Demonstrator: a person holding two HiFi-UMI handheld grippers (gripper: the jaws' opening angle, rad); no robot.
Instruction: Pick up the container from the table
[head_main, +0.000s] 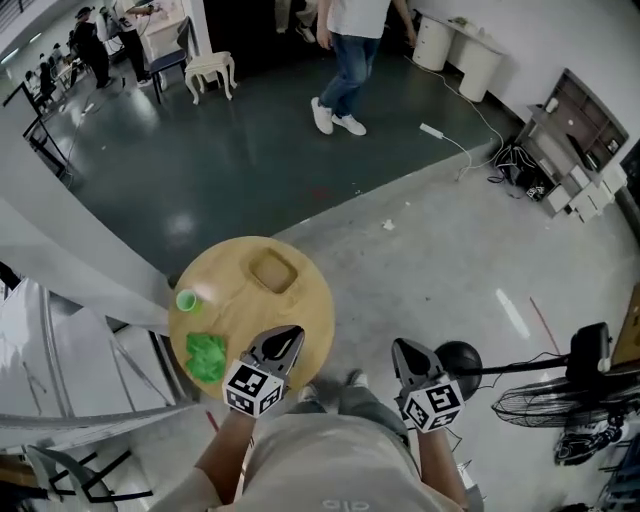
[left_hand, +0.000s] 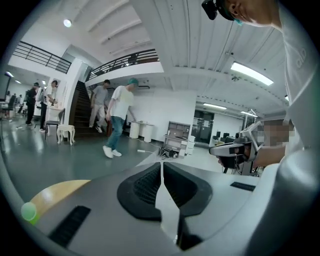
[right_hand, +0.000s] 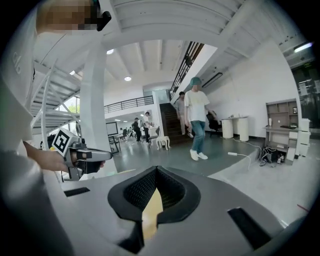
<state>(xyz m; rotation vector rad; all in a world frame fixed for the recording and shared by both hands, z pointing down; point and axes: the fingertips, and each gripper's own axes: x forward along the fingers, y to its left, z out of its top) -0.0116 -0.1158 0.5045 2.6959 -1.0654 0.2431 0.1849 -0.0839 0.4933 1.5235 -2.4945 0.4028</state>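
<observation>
In the head view the near edge of the table (head_main: 310, 300) is cut off by the left gripper (head_main: 288, 335), and the green lump (head_main: 206, 356) beside the green cup (head_main: 187, 300) cannot be identified. In the left gripper view only a sliver of table and the blurred cup are caught. Faint print on the shirt (head_main: 340, 460) cannot be read, and only square black-and-white patterns are carried by the cubes (head_main: 252, 388). The container (head_main: 272, 271) is set on the table's far half, well apart from both grippers. The left gripper's jaws are clenched together on nothing. The right gripper (head_main: 405, 348) is likewise closed and empty, held beside the table over the floor (head_main: 430, 260).
</observation>
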